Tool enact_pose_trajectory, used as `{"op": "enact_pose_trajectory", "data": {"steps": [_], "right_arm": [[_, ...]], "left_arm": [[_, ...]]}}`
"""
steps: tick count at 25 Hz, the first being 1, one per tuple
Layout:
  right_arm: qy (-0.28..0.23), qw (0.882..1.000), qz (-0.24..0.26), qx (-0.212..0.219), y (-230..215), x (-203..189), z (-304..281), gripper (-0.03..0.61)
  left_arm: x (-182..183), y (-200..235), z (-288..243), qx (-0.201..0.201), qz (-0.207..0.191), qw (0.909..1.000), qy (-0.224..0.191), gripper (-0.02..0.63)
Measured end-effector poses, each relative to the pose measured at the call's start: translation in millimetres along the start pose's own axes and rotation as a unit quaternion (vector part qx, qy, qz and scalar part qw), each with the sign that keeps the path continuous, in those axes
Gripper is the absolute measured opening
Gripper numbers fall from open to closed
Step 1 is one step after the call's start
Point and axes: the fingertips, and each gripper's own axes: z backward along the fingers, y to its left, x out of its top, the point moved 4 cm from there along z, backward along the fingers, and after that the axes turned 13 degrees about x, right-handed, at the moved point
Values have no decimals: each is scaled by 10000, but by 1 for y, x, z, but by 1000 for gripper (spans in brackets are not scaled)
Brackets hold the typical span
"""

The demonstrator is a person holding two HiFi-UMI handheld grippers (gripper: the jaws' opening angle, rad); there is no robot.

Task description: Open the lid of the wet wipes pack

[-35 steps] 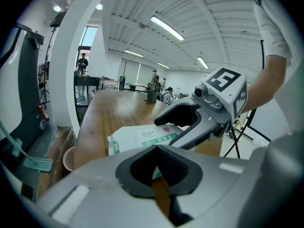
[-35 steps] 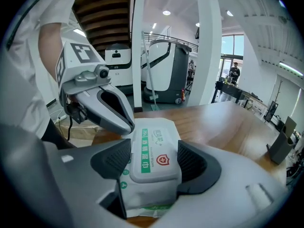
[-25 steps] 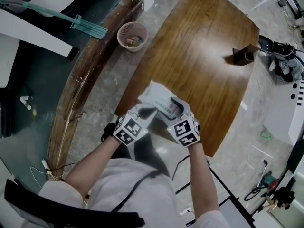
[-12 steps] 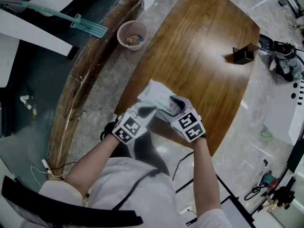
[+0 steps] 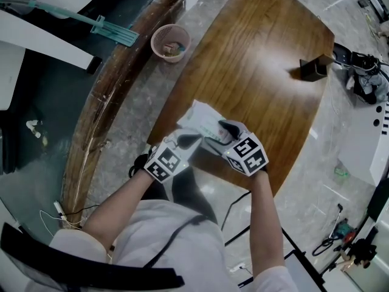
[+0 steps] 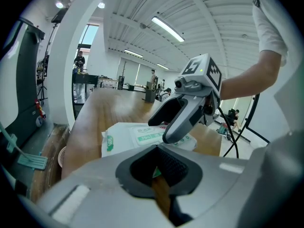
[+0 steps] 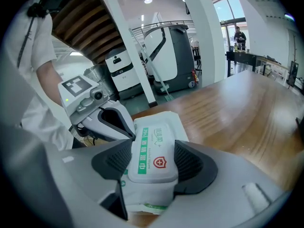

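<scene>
At the near, rounded end of a long wooden table (image 5: 261, 72), a white wet wipes pack (image 5: 200, 117) with green print is lying flat, close to the edge and directly in front of the person holding the grippers. Both grippers are meeting over the pack's near end. The left gripper (image 5: 188, 140) is sitting at the pack's near left corner, its jaws pressed almost together and pinching a thin green-and-white sliver of the pack's edge. The right gripper (image 7: 152, 164) is reaching over the pack from the person's right, its jaws spread and straddling the hard white lid (image 7: 153, 141). One dark ribbed pad is pressing against each long side of the lid. The lid, bearing a green stripe and a small red shield mark, is resting on top of the pack.
</scene>
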Motion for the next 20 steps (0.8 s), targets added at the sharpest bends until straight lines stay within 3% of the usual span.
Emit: {"op": "enact_pose_trajectory", "data": {"steps": [14,20], "right_arm": [[-113,9959,-629,644,-6,4,4,285],[-142,9960,-567,681,-4,6,7,291]], "left_arm": [[-3,0,-2,34,63,10000,34,3],[-2,-1,0,53,135,9999,79,5]]}}
